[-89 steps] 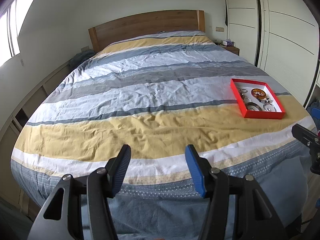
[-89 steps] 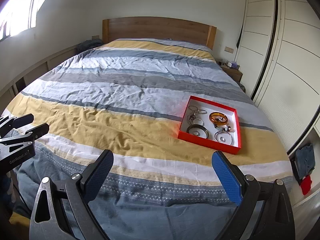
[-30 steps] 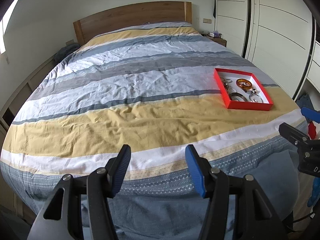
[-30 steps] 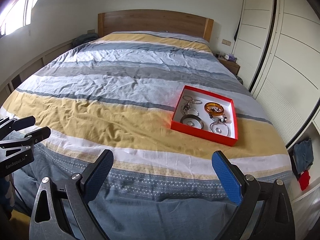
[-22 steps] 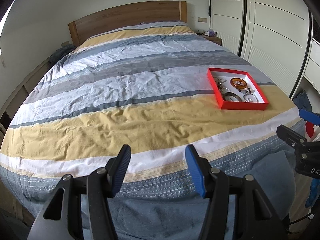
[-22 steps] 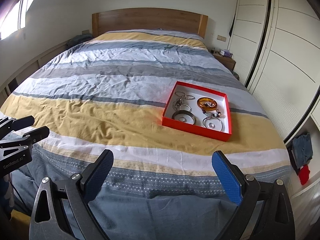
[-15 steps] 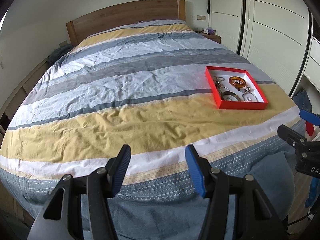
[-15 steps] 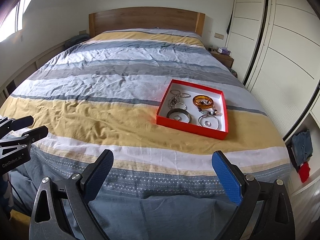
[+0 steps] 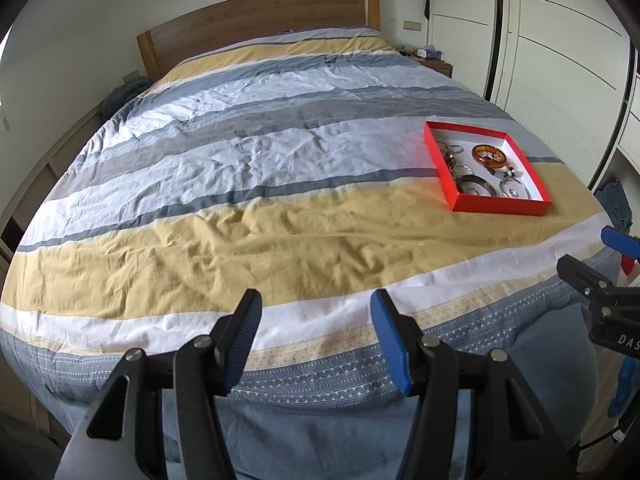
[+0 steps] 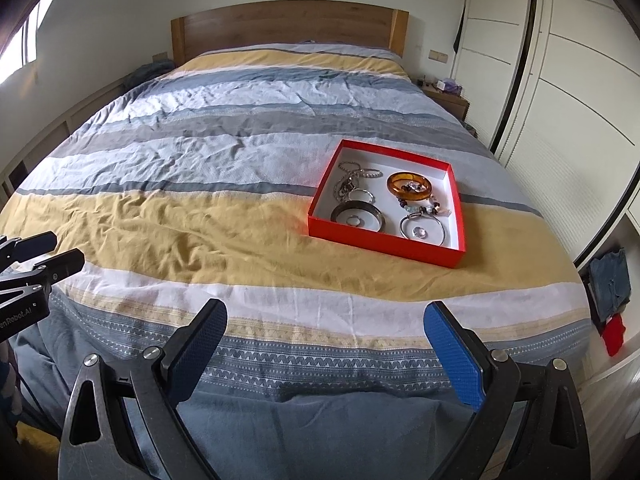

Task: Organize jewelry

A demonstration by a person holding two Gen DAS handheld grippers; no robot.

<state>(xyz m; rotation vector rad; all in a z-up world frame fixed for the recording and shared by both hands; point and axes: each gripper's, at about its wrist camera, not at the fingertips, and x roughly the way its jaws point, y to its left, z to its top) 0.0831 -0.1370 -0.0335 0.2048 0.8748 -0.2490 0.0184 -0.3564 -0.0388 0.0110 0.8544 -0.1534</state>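
- Left gripper (image 9: pixel 316 338): at 6 o'clock in the left wrist view, above the foot edge of the bed (image 9: pixel 240 208); blue-padded fingers parted with a moderate gap, holding nothing.
- Right gripper (image 10: pixel 326 342): at 6 o'clock in the right wrist view, fingers spread wide, nothing between them; it is also seen at 4 o'clock in the left wrist view.
- Red tray (image 10: pixel 384 242): shallow, square, white inside, lying on the striped duvet across the grey and yellow bands; at 1 o'clock from the right gripper, at 2 o'clock from the left gripper, well apart from both.
- Tray contents: amber bangle (image 10: pixel 409 186) toward the far right corner; dark metal bangle (image 10: pixel 358 216) at near left with a small ring inside it; silver bangle (image 10: pixel 423 229) at near right; beaded bracelet (image 10: pixel 426 209) between amber and silver bangles; tangled chains (image 10: pixel 352 178) at far left.
- Surroundings: wooden headboard (image 10: pixel 288 28) at 12 o'clock; white wardrobe (image 10: pixel 560 92) at 2 o'clock.
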